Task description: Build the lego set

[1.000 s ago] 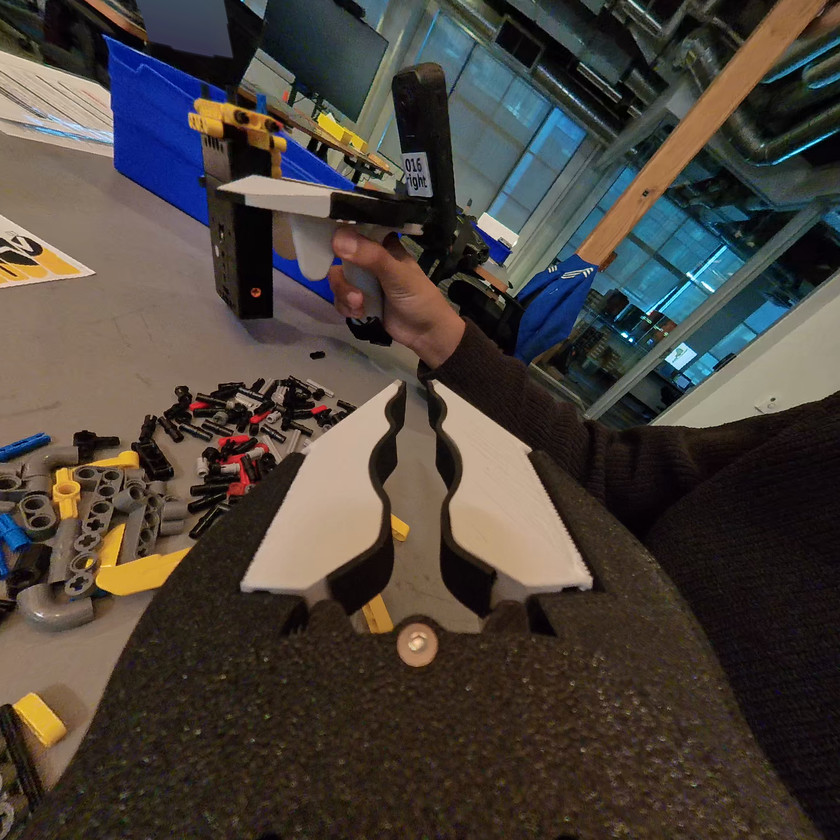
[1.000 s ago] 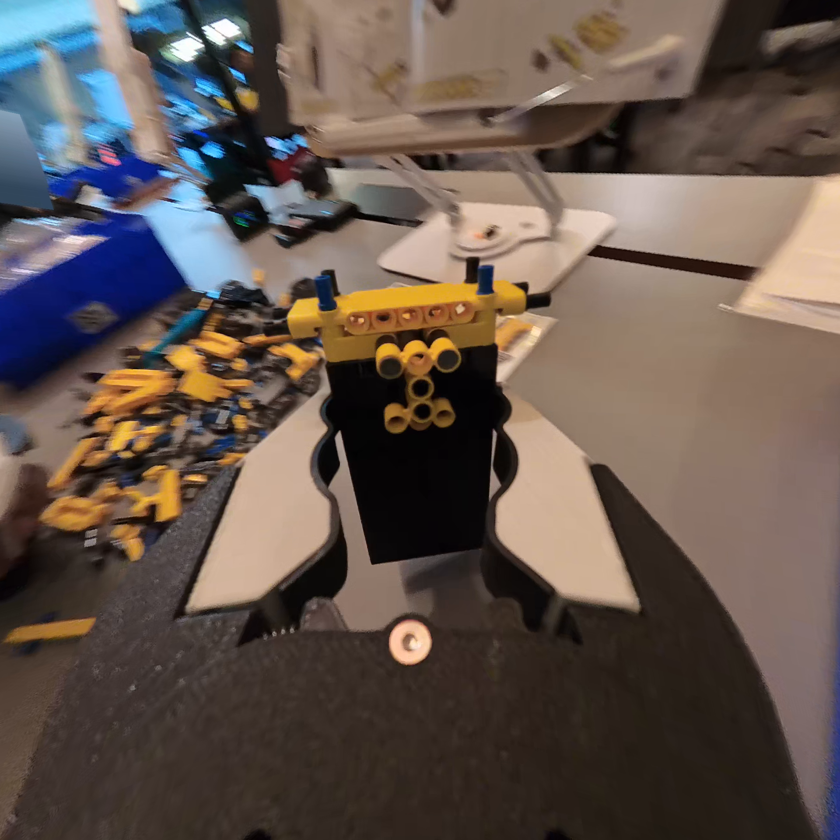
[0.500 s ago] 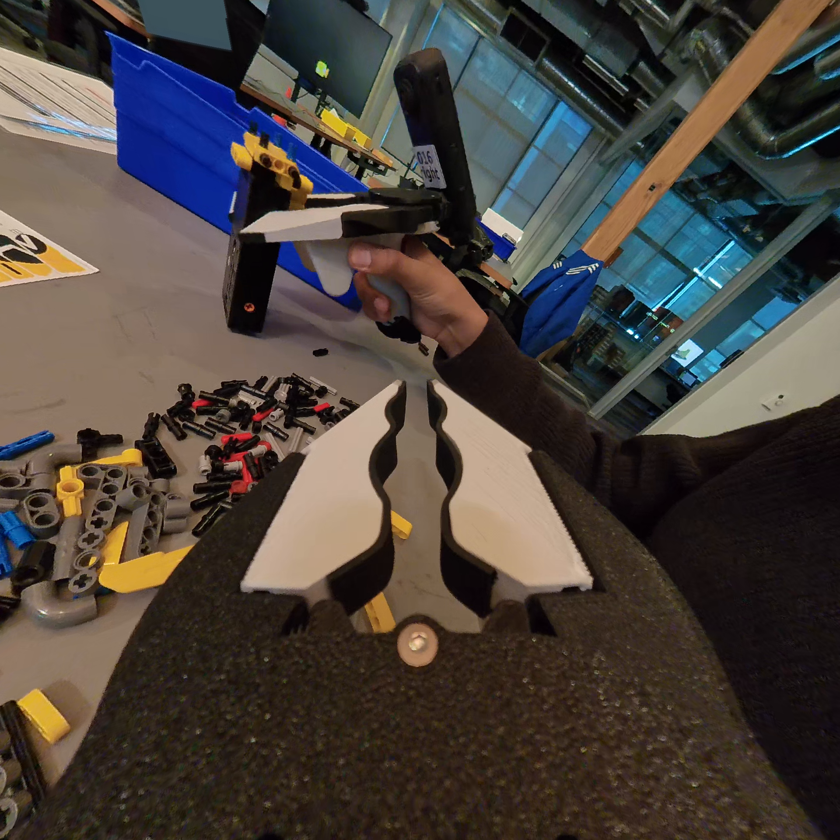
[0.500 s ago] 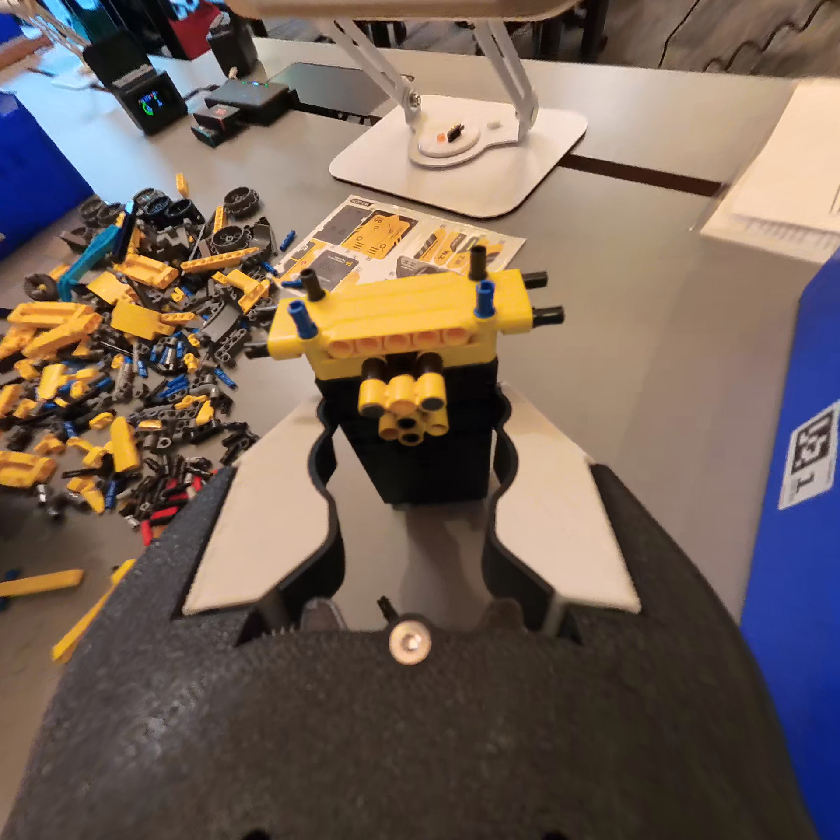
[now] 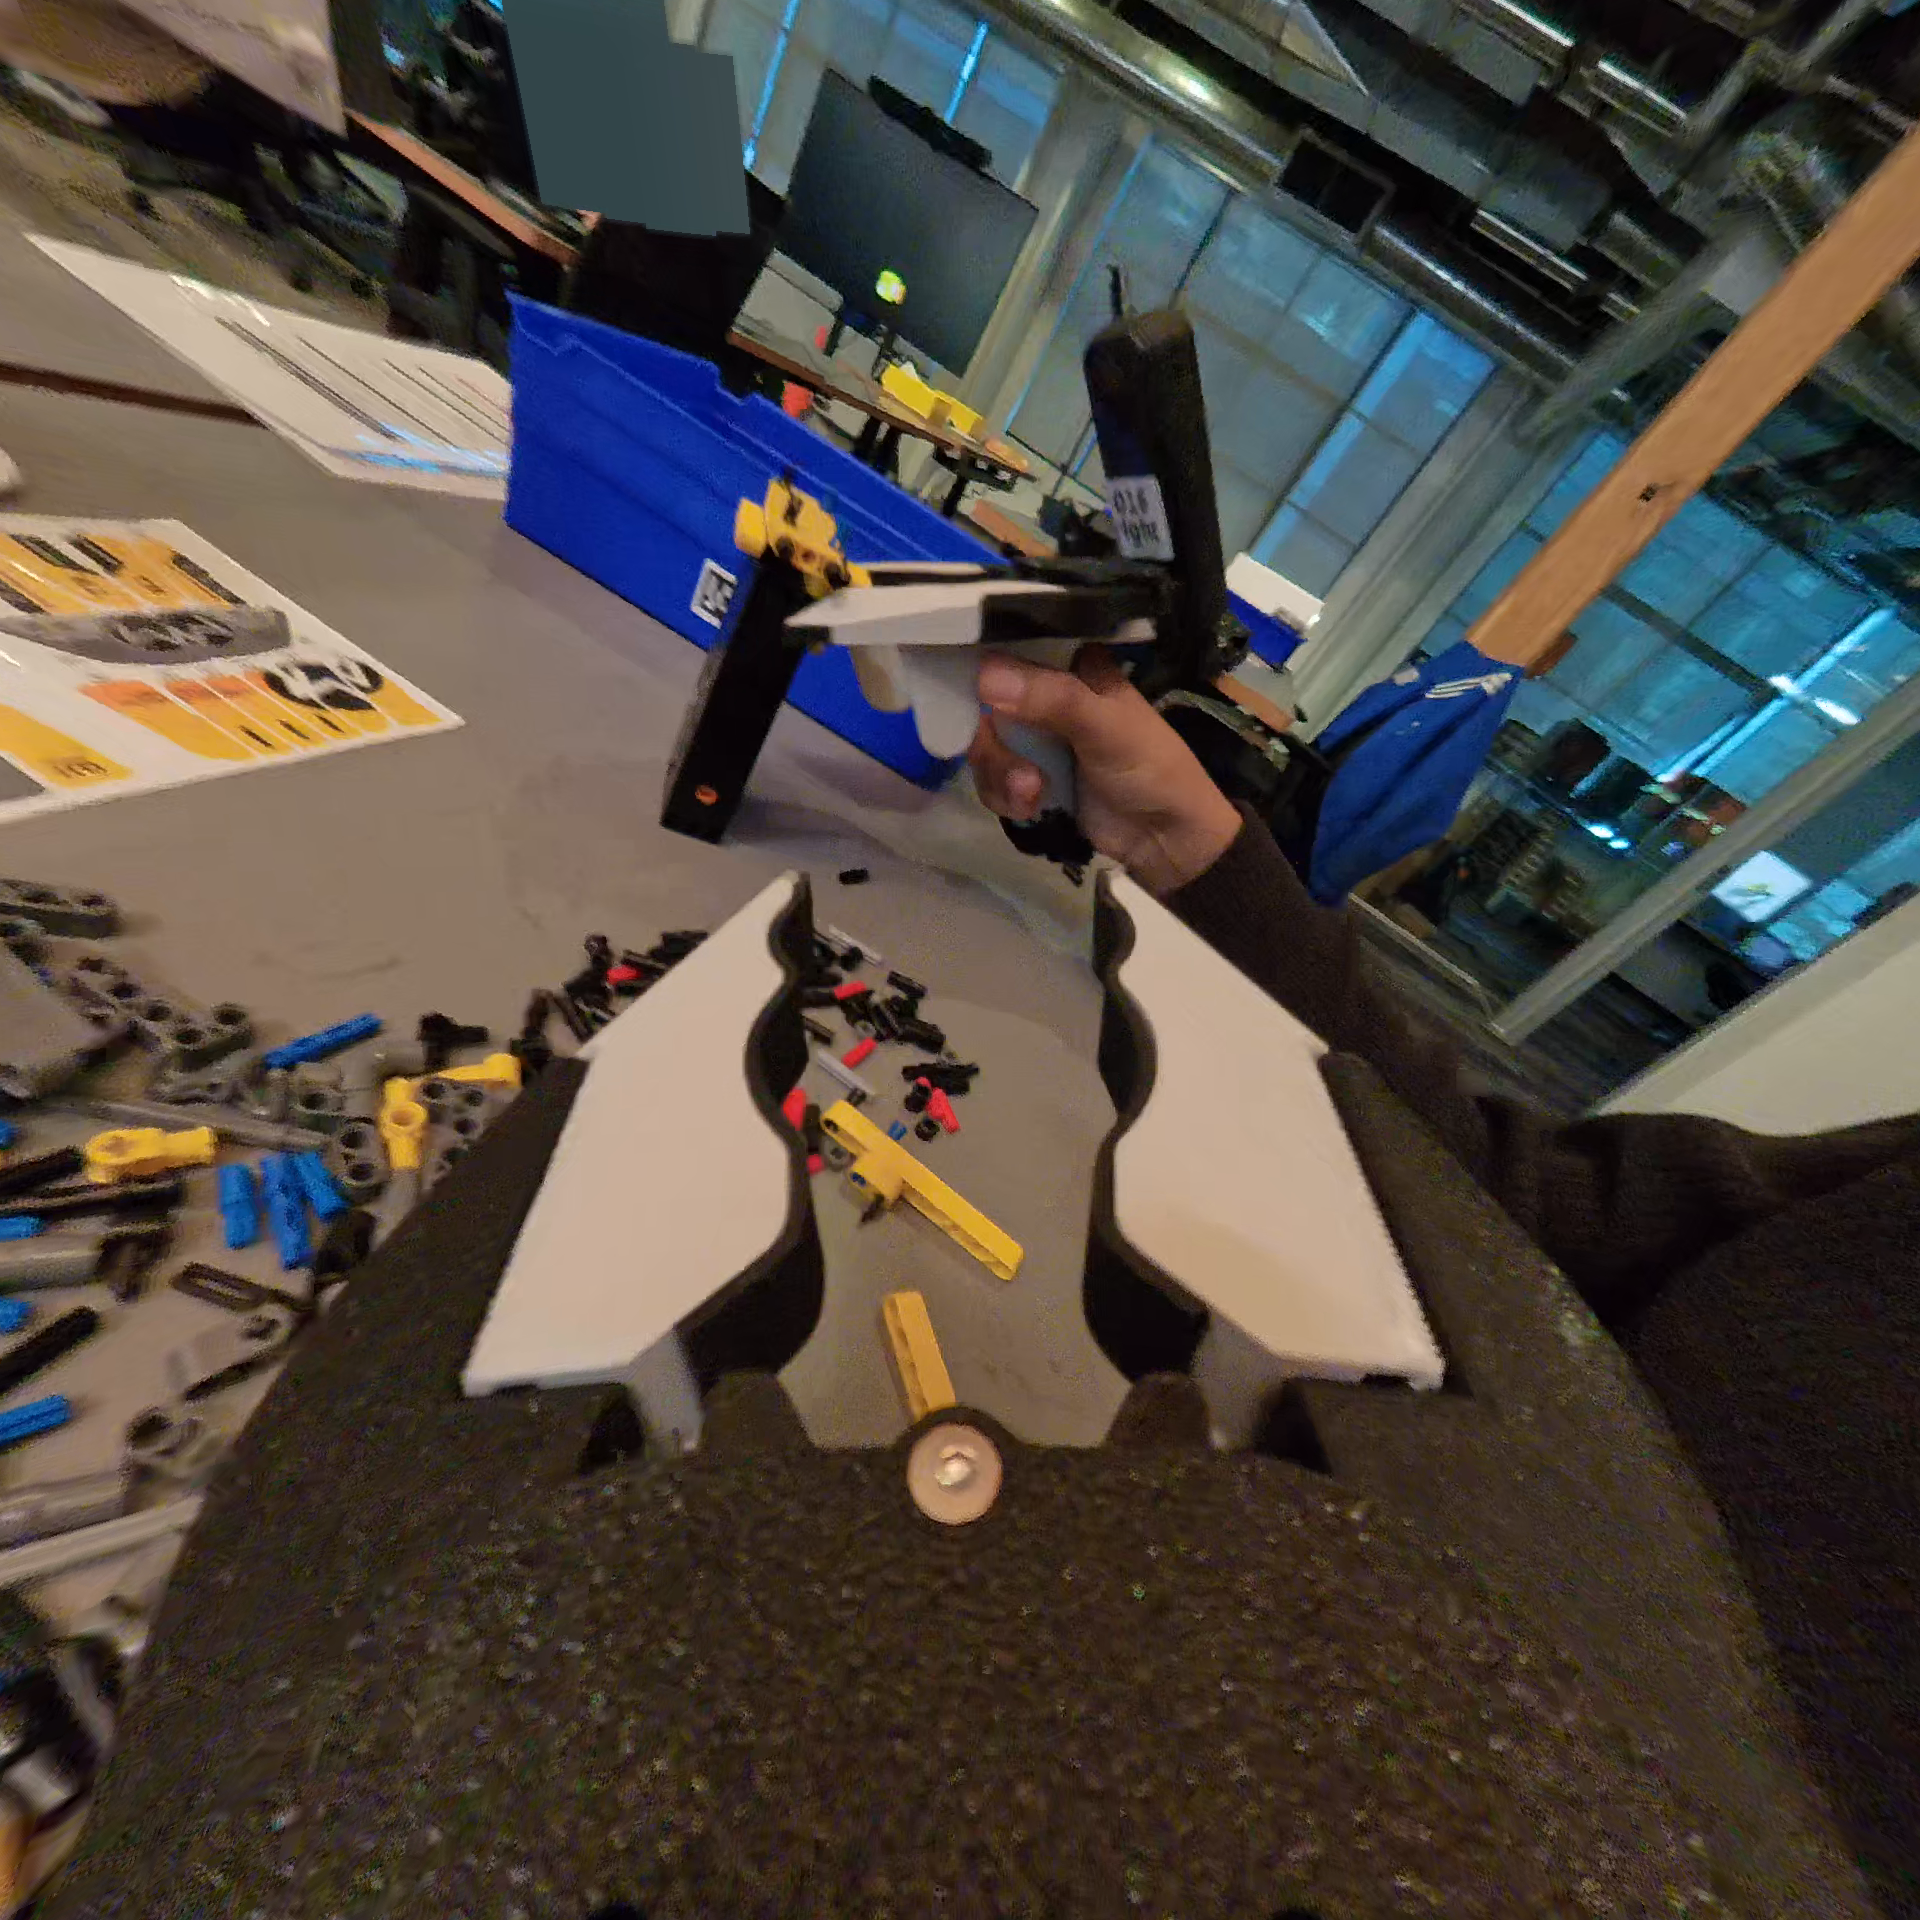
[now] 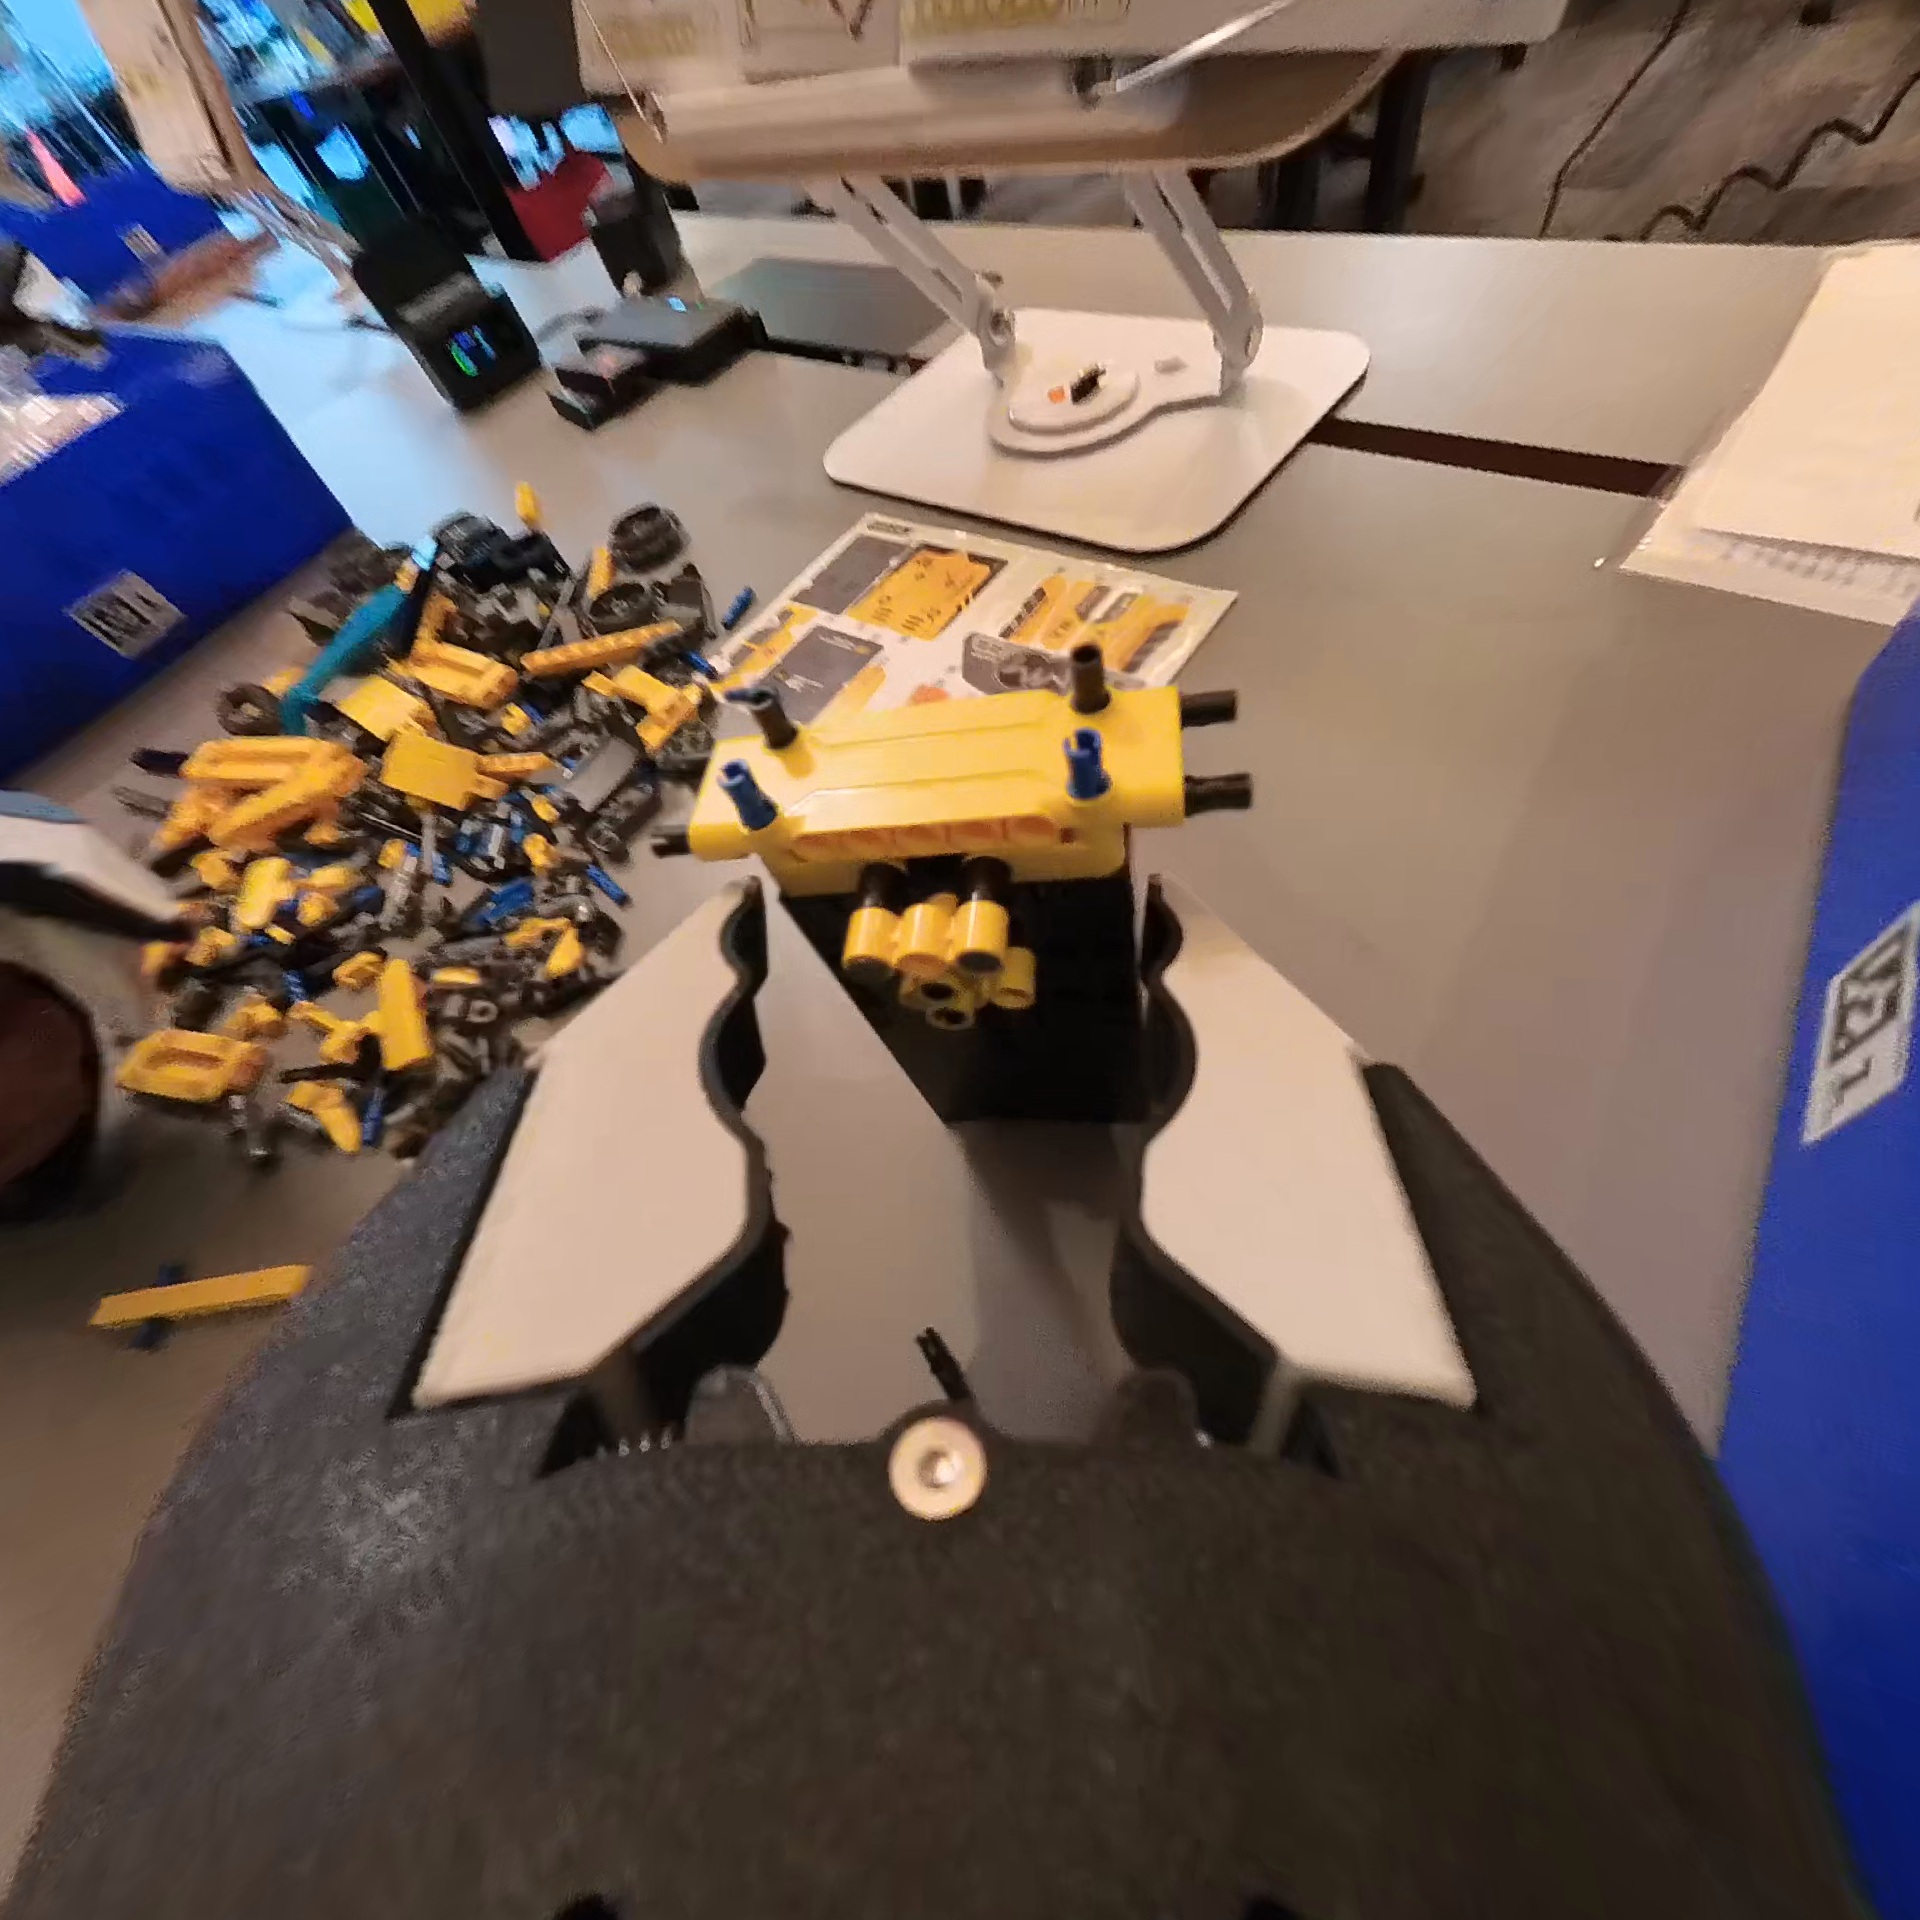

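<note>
My left gripper point(image 5: 951, 883) is open and empty above the grey table. Small black and red pins point(image 5: 883, 1018) and two yellow beams point(image 5: 914, 1195) lie on the table between its fingers. My right gripper point(image 6: 954, 888) has its jaws around a black block with a yellow pinned top point(image 6: 935, 769). The block leans to the right. Its right side is at the right pad, and table shows between it and the left pad. In the left wrist view the block point(image 5: 727, 717) is tilted with its lower end on the table, and the right gripper point(image 5: 831, 613) is at its upper part.
A pile of yellow, black and blue pieces point(image 6: 395, 831) lies to the left. A sticker sheet point(image 6: 987, 613) and a white stand base point(image 6: 1101, 436) are beyond the block. A blue bin point(image 6: 1818, 1039) stands close on the right, and papers point(image 6: 1808, 499) lie at the far right.
My left gripper has gone from nearly shut on nothing to wide open. My right gripper brought the block down to the table, tilted it, and its jaws widened off it.
</note>
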The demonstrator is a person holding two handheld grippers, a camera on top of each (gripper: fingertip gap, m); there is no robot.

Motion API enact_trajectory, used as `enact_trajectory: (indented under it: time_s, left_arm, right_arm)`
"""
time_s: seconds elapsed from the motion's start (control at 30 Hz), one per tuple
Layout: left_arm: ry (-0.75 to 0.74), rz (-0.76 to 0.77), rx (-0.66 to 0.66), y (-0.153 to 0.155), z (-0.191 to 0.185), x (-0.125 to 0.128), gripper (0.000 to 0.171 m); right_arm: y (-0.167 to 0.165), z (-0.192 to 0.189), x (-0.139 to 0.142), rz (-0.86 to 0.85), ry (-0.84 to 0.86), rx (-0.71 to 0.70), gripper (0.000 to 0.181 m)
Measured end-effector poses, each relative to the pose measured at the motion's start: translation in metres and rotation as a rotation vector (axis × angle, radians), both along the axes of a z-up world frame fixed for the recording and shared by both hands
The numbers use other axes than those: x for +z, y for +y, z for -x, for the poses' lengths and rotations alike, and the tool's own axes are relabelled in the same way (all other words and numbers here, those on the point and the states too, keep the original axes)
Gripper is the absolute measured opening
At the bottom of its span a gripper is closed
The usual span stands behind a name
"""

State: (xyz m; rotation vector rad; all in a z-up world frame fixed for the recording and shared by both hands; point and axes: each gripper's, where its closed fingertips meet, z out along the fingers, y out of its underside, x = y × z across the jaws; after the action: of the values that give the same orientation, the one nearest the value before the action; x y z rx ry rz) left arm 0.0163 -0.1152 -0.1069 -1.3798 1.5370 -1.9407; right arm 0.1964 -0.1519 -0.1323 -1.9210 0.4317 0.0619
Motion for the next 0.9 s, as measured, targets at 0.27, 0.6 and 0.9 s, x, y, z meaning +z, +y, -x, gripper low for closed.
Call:
enact_trajectory:
  time_s: [0.27,0.6,0.9]
  left_arm:
    - [-0.173,-0.275,0.422,0.089,-0.027,0.076,0.088]
    - [-0.120,-0.374,0.904,0.248,-0.135,0.125,0.088]
    - [0.075,-0.525,1.035,0.306,-0.212,0.100,0.088]
  right_arm:
    - [-0.024,0.005,0.008,-0.135,0.029,-0.058,0.076]
    - [-0.042,0.005,0.037,-0.332,-0.035,-0.133,0.065]
    - [-0.046,0.002,0.035,-0.298,-0.072,-0.154,0.061]
